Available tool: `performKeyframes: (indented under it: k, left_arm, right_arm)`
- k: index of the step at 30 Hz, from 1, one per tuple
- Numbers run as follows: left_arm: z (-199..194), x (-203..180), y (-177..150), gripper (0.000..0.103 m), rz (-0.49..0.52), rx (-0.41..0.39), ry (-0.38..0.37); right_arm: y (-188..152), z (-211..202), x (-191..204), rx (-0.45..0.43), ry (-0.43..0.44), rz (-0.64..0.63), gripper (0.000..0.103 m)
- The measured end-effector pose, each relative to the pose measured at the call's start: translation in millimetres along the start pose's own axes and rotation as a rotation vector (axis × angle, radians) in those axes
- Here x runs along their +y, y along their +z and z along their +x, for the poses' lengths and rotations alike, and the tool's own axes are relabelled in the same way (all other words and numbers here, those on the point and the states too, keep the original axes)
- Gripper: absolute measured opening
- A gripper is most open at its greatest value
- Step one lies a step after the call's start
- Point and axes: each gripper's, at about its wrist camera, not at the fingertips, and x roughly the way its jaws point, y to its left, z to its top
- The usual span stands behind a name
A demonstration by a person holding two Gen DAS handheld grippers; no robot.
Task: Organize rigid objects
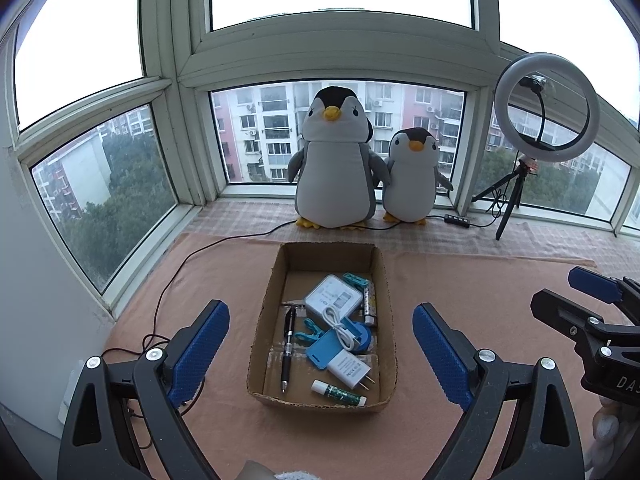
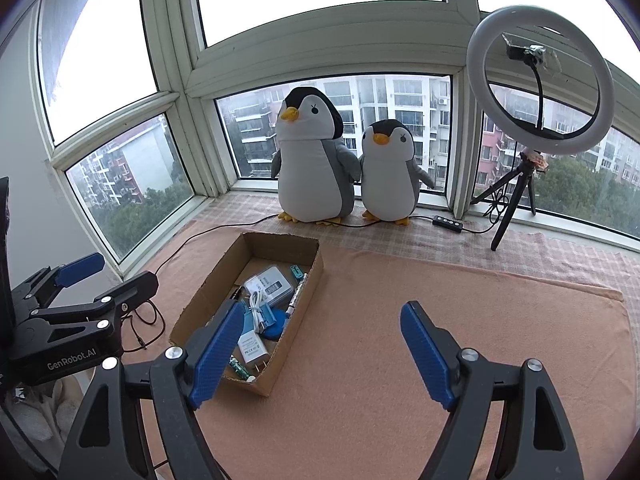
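Note:
A shallow cardboard box [image 1: 260, 312] [image 2: 308, 276] sits on a pink mat. In it lie a black pen [image 1: 288, 346], a white power bank [image 1: 333, 299], a white cable [image 1: 340, 326], a white plug charger [image 1: 352, 370] [image 2: 250, 346], a blue clip [image 1: 310, 332], a teal clip [image 1: 355, 279], a green-and-white tube [image 1: 339, 393] and a patterned tube [image 1: 370, 300]. My left gripper [image 1: 320, 354] is open and empty, above the box's near end. My right gripper [image 2: 322, 354] is open and empty, over the mat right of the box.
Two plush penguins [image 1: 336, 160] [image 1: 414, 178] stand at the window behind the box. A ring light on a tripod [image 1: 546, 108] [image 2: 540, 80] stands at the back right, its cable and remote [image 1: 458, 220] running along the sill. A dark cable [image 1: 172, 276] trails left of the box.

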Motion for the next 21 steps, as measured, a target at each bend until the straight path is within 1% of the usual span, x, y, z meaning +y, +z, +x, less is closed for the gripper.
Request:
performKeyframes:
  k: [21]
  left_arm:
    - [0.2,-0.1,-0.1,0.095,0.0,0.001,0.0]
  right_arm:
    - [0.2,0.6,-0.4,0.005,-0.001,0.004,0.078]
